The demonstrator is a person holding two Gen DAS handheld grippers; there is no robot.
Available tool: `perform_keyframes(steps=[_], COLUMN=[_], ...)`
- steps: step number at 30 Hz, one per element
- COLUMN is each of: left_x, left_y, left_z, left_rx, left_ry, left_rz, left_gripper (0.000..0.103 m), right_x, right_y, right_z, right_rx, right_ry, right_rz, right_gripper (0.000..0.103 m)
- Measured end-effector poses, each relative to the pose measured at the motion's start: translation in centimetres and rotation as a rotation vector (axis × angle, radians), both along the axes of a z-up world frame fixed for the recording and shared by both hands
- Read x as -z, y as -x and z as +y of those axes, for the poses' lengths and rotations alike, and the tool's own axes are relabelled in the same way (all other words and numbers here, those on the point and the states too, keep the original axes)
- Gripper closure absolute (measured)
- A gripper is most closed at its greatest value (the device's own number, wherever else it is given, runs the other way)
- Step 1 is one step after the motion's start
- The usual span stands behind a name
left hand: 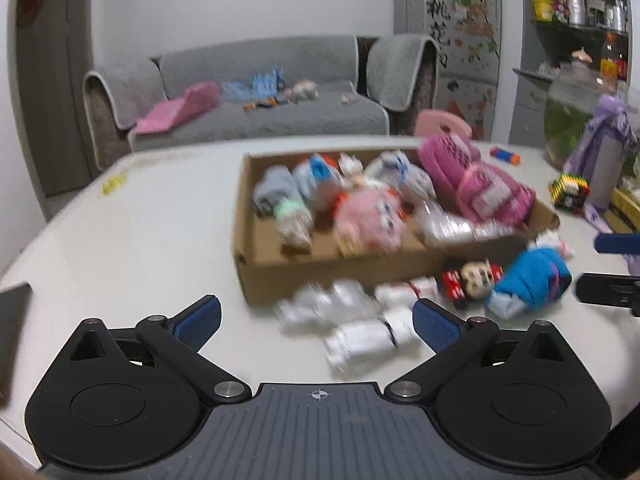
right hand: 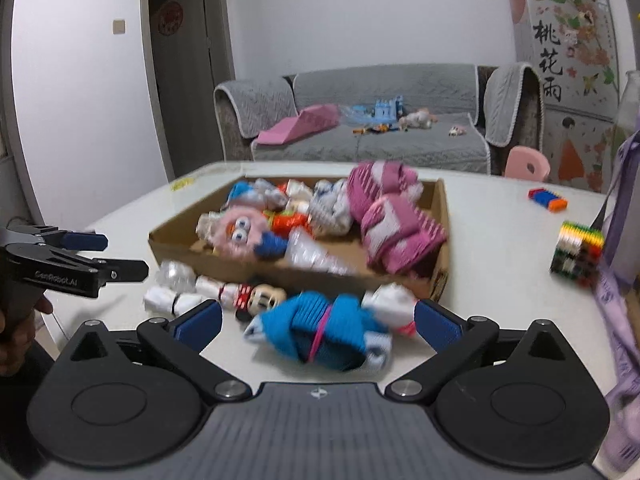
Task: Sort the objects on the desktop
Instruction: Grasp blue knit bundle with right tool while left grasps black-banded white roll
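Observation:
A cardboard box (left hand: 340,272) (right hand: 442,240) on the white table holds rolled socks, a pink plush (left hand: 370,216) (right hand: 240,232) and pink knitwear (left hand: 492,188) (right hand: 396,224). In front of it lie white sock rolls (left hand: 368,336) (right hand: 176,298), a clear plastic wrap (left hand: 328,300), a mouse doll (left hand: 472,278) (right hand: 260,298) and a blue sock bundle (left hand: 532,280) (right hand: 320,332). My left gripper (left hand: 316,322) is open and empty above the white socks. My right gripper (right hand: 318,326) is open, its fingers either side of the blue bundle.
A colourful cube (left hand: 568,192) (right hand: 578,252) and an orange-blue toy (left hand: 506,155) (right hand: 548,199) lie on the table's right side. A purple bag (left hand: 604,148) (right hand: 622,240) stands at the right edge. A grey sofa (left hand: 256,96) is behind.

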State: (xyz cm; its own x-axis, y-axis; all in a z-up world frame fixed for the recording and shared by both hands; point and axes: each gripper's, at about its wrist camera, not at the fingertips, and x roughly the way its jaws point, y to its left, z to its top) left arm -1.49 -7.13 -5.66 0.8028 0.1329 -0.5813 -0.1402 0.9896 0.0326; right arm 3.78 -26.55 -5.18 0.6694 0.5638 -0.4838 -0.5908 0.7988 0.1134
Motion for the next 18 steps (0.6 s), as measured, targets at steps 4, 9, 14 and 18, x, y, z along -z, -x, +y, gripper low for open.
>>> perform_keyframes(steps=[4,9,14,18], left_x=[1.4,2.7,3.7,4.0], left_y=[-0.4,-1.3,-1.8,-1.9], left_z=[-1.3,-2.0,-1.6,-1.6], left_rx=[0.005,-0.009,-0.026,-0.025], left_ry=[-0.022,-0.026,0.008,0.006], left_rz=[0.022,0.036,0.056,0.066], left_gripper=[0.001,0.001,0.001,0.001], right_x=[0.8,1.5,2.7,2.7], right_y=[0.0,-0.3,-0.4,-0.4], right_z=[0.9,1.6,2.2,2.7], right_rx=[0.009,0.040,0.061,0.081], right_ry=[0.007,0.006,0.014,0.024], right_rz=[0.006,0.019,0.035,0.023], right_gripper=[0.001,0.001,0.001,0.001])
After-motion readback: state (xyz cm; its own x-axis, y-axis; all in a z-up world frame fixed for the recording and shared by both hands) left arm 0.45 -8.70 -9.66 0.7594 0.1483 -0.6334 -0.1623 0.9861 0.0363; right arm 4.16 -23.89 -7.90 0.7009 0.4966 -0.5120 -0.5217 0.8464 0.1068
